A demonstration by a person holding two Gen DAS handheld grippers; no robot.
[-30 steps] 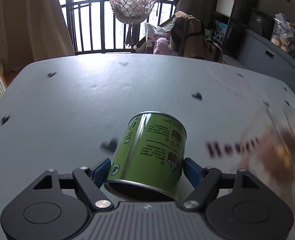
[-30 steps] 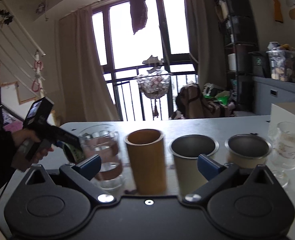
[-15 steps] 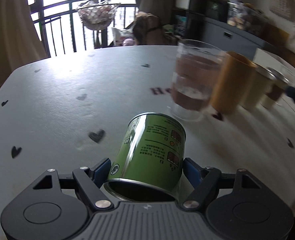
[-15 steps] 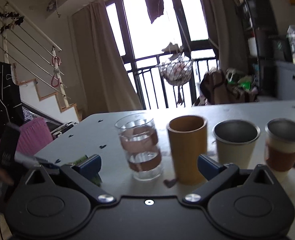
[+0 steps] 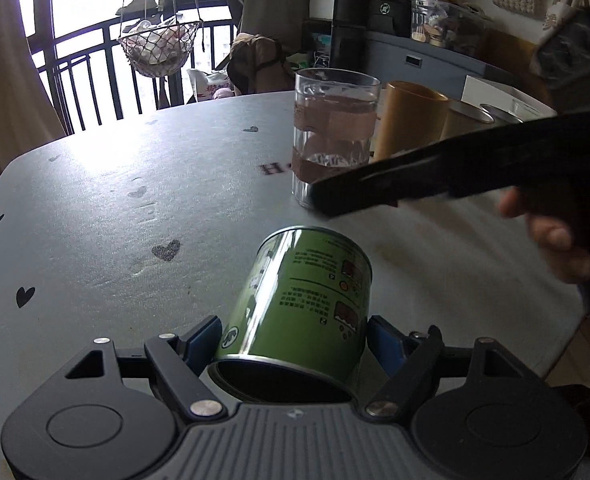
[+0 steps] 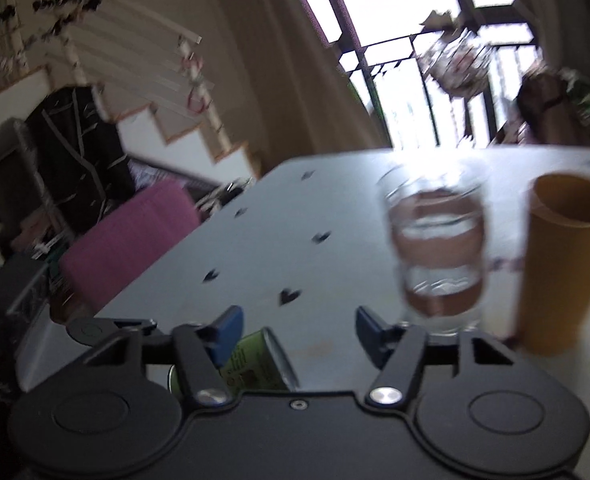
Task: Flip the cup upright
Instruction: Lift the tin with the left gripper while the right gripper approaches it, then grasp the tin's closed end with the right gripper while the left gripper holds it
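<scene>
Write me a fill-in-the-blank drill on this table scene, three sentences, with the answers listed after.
1. The left gripper is shut on a can whose label is coloured ____.
2. The can's open mouth points ____ the left wrist camera.
3. On the table, the cup right beside the clear glass is coloured ____.

Missing words: green; toward; orange

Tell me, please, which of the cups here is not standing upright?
The green tin cup held in the left claw: it is tipped, mouth toward the camera. The glass and the brown cup stand upright.
</scene>
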